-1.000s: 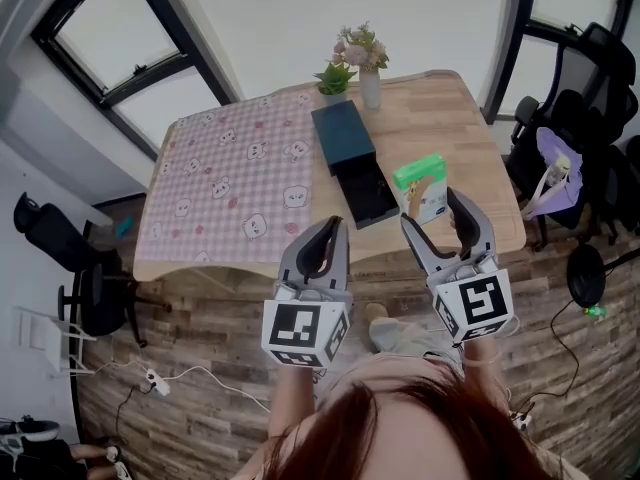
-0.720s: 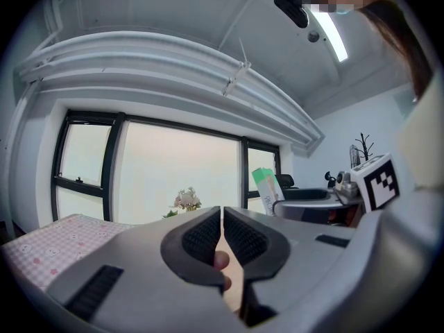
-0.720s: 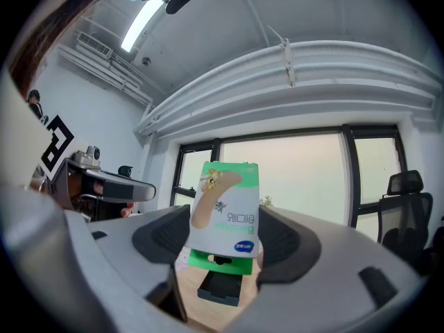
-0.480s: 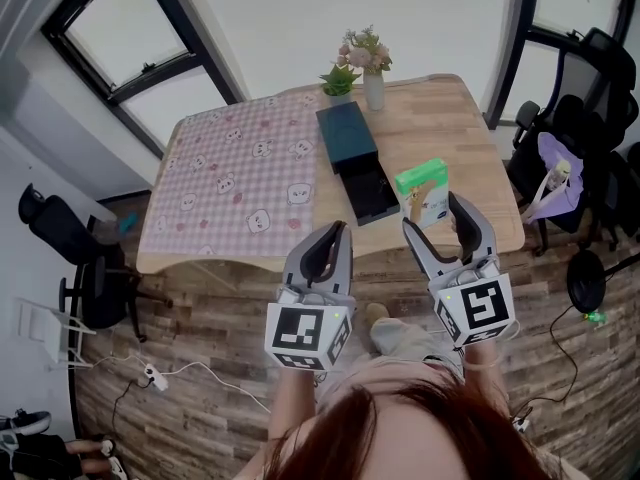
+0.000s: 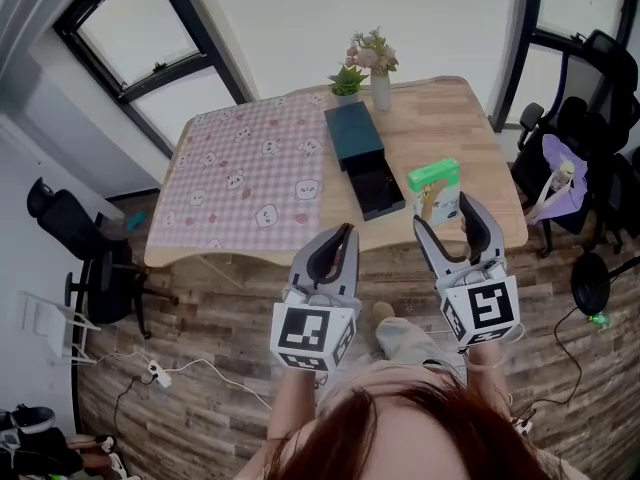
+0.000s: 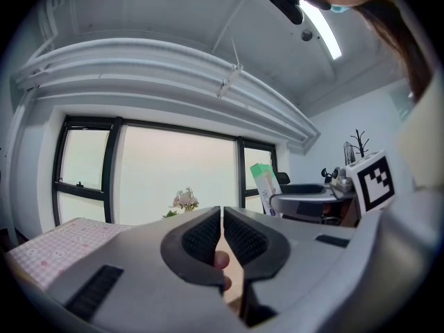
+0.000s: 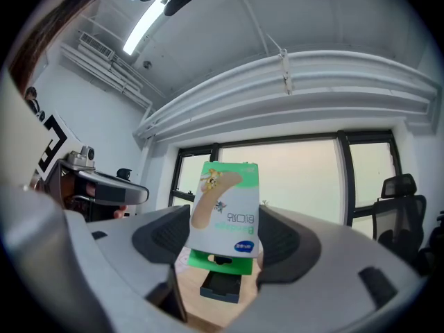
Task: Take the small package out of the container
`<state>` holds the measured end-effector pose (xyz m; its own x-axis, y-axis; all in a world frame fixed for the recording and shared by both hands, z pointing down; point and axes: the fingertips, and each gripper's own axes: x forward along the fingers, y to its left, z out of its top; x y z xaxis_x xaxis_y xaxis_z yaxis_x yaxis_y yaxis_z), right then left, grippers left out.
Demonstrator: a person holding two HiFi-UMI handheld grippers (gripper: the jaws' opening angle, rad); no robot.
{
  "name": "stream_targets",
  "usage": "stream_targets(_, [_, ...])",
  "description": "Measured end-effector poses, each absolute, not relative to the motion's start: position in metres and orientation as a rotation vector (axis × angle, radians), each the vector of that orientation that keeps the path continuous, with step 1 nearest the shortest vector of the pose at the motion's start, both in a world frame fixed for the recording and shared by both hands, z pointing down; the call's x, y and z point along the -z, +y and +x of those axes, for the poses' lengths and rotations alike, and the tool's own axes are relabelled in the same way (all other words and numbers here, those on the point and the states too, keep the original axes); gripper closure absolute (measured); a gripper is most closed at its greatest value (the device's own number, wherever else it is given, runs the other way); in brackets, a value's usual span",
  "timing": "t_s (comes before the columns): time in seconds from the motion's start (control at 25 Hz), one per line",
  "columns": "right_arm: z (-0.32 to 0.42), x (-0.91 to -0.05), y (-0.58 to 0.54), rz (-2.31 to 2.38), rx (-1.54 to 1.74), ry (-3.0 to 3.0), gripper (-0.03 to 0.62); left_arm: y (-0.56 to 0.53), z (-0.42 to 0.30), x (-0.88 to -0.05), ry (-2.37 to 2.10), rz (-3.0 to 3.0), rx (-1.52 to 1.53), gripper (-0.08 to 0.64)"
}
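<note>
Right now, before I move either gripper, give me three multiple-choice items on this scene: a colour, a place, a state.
1. The cloth on the table is: A blue striped; B pink checked; C plain green.
2. The small package is: A on the cloth; B on a chair; C between the right gripper's fingers.
3. The left gripper's fingers are: A wide open; B shut on a flower; C shut, empty.
Answers: 1 B, pink checks in the head view. 2 C, the right gripper view shows it pinched. 3 C, the left gripper view shows them together.
</note>
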<state>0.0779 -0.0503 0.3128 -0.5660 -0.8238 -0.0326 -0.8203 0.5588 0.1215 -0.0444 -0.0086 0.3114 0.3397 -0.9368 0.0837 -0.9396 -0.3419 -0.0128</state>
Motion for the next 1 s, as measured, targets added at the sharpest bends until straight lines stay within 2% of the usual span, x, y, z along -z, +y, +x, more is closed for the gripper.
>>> stream_targets(1.0, [0.063,-0.305,0.004,1.419,0.299,-2.688,0.286,0.052,-0.068,-0.315,-1.812,2.485,-0.043,0.543])
